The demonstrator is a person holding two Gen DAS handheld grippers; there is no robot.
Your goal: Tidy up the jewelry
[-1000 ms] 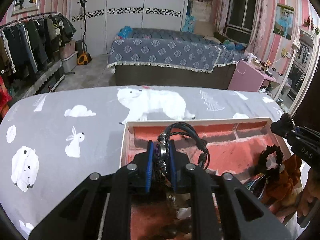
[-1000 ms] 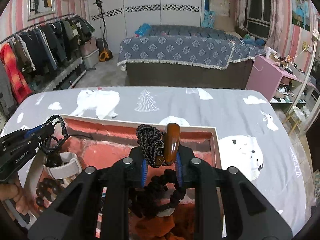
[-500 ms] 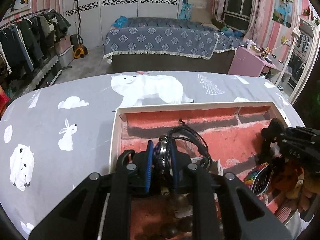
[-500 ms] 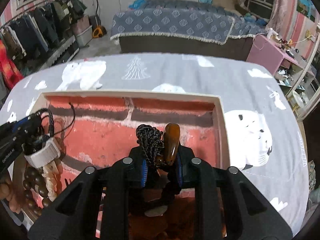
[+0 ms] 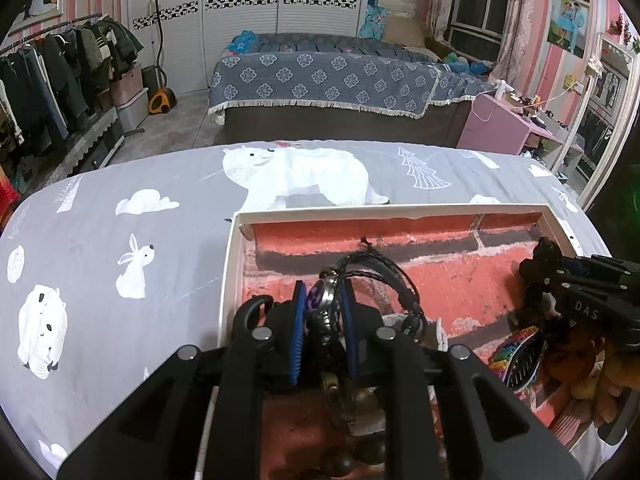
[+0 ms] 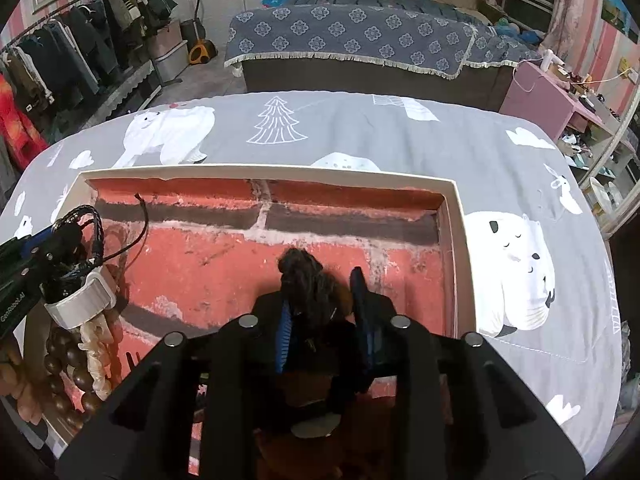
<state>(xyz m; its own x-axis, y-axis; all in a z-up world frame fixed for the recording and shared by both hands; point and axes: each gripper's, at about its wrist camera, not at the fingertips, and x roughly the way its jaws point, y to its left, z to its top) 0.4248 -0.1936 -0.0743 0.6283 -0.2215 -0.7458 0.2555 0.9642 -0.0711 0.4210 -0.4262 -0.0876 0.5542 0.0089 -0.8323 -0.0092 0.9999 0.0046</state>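
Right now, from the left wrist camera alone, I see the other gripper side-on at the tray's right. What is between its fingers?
Observer: A dark braided bundle, blurred, sits in the right gripper; grip unclear.
Operator: Anything my gripper's body hides?
Observer: A pale chip bracelet lies beside brown beads at the tray's left edge.
Operator: And the white band?
Observer: It sits just below the left gripper's tip.

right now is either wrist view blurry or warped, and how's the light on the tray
Left wrist view: sharp, with strong fisheye bending and dark corners; the black cord bracelet in the left gripper reads clearly. Right wrist view: same warping, but the dark braided piece between the right gripper's fingers is motion-smeared. Light on the tray is dim, even indoor light, without glare.
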